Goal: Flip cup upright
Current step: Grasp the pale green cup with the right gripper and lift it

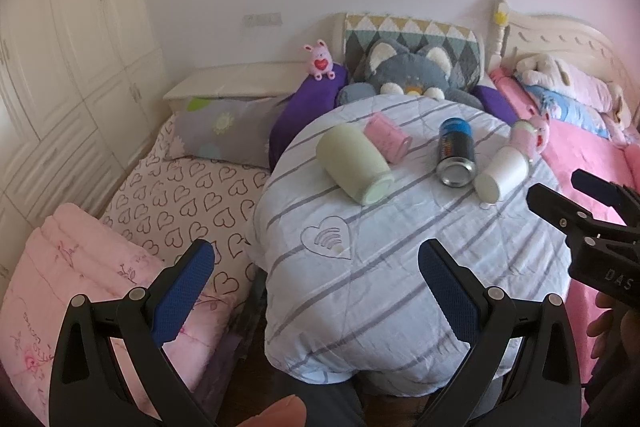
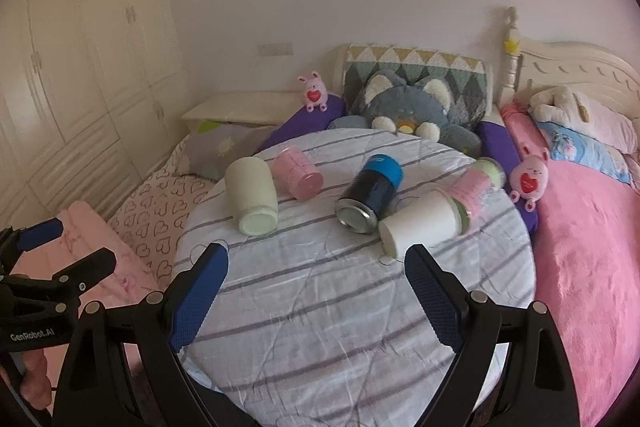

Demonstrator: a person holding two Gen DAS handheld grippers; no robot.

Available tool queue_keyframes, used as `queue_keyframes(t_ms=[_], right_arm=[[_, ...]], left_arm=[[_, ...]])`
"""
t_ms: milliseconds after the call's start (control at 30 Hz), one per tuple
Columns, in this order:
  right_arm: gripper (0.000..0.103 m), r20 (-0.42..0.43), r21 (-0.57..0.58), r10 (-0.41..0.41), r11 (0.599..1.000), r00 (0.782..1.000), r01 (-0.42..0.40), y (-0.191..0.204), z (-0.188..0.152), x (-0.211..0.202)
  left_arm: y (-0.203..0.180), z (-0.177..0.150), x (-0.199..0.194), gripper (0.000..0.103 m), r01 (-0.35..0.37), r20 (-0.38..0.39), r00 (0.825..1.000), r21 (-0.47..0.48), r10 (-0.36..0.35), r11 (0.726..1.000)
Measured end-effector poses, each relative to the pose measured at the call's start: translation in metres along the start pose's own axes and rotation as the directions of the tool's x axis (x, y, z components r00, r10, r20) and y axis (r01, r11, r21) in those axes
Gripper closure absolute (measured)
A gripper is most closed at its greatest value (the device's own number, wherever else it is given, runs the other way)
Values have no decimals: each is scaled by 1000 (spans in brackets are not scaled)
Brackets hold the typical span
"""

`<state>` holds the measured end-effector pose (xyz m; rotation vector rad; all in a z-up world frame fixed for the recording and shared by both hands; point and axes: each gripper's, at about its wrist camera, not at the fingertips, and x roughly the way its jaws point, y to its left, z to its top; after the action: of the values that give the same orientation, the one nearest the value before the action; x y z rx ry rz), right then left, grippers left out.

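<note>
Several containers lie on their sides on a round table under a striped cloth [image 1: 360,287] [image 2: 320,307]. From the left: a pale green cup [image 1: 354,163] [image 2: 252,197], a pink cup [image 1: 387,135] [image 2: 298,171], a dark can with a blue band [image 1: 456,151] [image 2: 370,193], a white cup [image 1: 502,175] [image 2: 420,223], and a pink and green cup [image 1: 524,135] [image 2: 478,187] behind it. My left gripper [image 1: 316,291] is open and empty over the table's near left edge. My right gripper [image 2: 316,291] is open and empty, just short of the white cup; it also shows in the left wrist view [image 1: 568,195].
A grey cat plush [image 2: 408,107] and purple cushions sit behind the table. A pink bed [image 2: 580,247] is on the right, with a small pink bunny toy [image 2: 528,179] at its edge. A heart-print mattress [image 1: 180,203] and folded pink quilt [image 1: 60,287] lie left. Wardrobes line the left wall.
</note>
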<state>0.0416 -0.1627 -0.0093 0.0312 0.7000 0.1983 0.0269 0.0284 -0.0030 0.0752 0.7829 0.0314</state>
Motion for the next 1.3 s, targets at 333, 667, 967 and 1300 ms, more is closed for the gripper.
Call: queue_keyframes(t_ms=[333,667,967,1300], right_arm=[[12,-104,-84,65,994,992,-74,34,26,92],[12,-246,-130,123,979,961,-159,62,38,183],[12,-345,-101,134,979,929,-178,74,36,232],[25,-376,-66,125,985,918,-161,78,34,265]], left_arm=[[32,13,65,0,-59,-71,996,-47,56,997],[58,25,133,0,-102,-140,986,-95,88,990],[74,23,177,0,-110,-187,978,-100,90,989],[81,14,196,0,-98,-234,970,-114,69,989]])
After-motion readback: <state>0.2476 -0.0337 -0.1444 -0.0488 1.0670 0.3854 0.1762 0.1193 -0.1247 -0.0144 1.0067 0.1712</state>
